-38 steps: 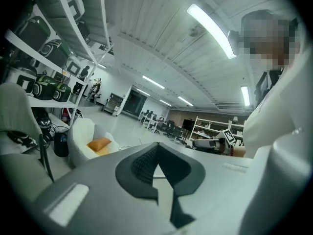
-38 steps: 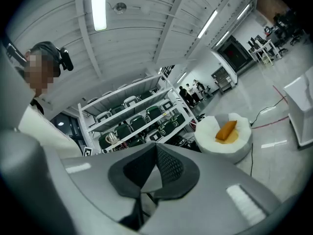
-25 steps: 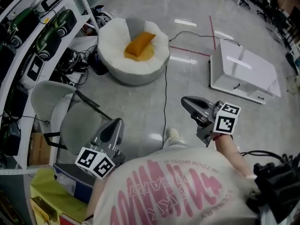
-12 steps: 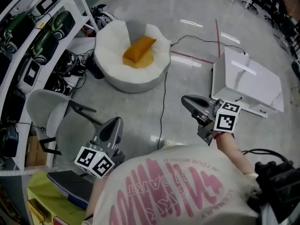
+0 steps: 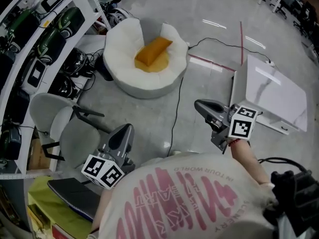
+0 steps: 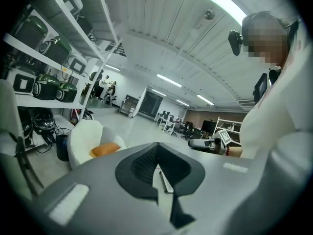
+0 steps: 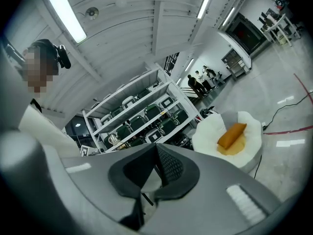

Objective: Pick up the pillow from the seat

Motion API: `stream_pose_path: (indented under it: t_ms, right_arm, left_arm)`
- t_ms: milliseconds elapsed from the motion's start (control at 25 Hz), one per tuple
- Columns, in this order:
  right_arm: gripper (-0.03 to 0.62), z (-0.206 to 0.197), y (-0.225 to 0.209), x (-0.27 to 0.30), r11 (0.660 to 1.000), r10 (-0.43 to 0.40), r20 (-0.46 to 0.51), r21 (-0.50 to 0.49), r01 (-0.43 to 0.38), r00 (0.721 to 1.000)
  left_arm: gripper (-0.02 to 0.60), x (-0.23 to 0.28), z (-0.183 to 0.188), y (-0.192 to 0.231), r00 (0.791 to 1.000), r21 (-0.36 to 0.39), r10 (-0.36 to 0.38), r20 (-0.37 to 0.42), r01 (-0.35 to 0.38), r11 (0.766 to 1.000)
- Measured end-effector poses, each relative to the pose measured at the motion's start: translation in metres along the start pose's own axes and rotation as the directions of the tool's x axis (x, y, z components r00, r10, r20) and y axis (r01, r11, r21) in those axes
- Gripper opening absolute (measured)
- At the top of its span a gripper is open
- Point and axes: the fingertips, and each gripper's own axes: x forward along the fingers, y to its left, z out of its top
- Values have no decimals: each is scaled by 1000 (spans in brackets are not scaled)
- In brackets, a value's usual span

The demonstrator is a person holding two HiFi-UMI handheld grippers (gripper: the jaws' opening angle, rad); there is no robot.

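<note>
The right gripper (image 7: 157, 155) fills the lower foreground; its two dark jaws are closed against each other, with nothing between them. Beyond it to the right, a white beanbag seat (image 7: 206, 132) stands on the glossy floor (image 7: 279, 82). An orange pillow (image 7: 232, 135) lies in the seat's hollow, tilted with one end raised toward the far rim. A dark cable (image 7: 286, 110) and a red floor line (image 7: 289, 129) run right of the seat. Left of the seat stands a white shelving rack (image 7: 128, 103) carrying dark green appliances (image 7: 152, 111). Several people (image 7: 198, 85) stand in the distance.

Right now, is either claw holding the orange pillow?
No, the orange pillow lies alone on the white seat.
</note>
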Motion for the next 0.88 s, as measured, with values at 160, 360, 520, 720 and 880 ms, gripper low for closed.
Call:
stream_pose_path:
  t_ms: [160, 360, 520, 720, 880]
  right_arm:
    - [5, 4, -8, 1, 1000, 14, -6, 3, -14, 1000]
    - [5, 11, -23, -4, 1000, -11, -14, -10, 11, 1000]
    - [5, 16, -32, -10, 1000, -24, -14, -3, 24, 1000]
    - [5, 19, -34, -9, 1000, -16, -8, 5, 16, 1000]
    - [5, 10, -37, -5, 1000, -6, -14, 21, 7, 1000]
  left_arm:
    - [12, 13, 2, 2, 1000, 4, 7, -8, -7, 1000]
    - [12, 34, 8, -2, 1000, 23, -7, -10, 8, 1000]
    - [12, 43, 12, -3, 1000, 33, -5, -14, 5, 999]
    - [12, 45, 11, 1, 1000, 34, 8, -18, -8, 999]
    - [12, 45, 6, 3, 999, 26, 15, -29, -15, 1000]
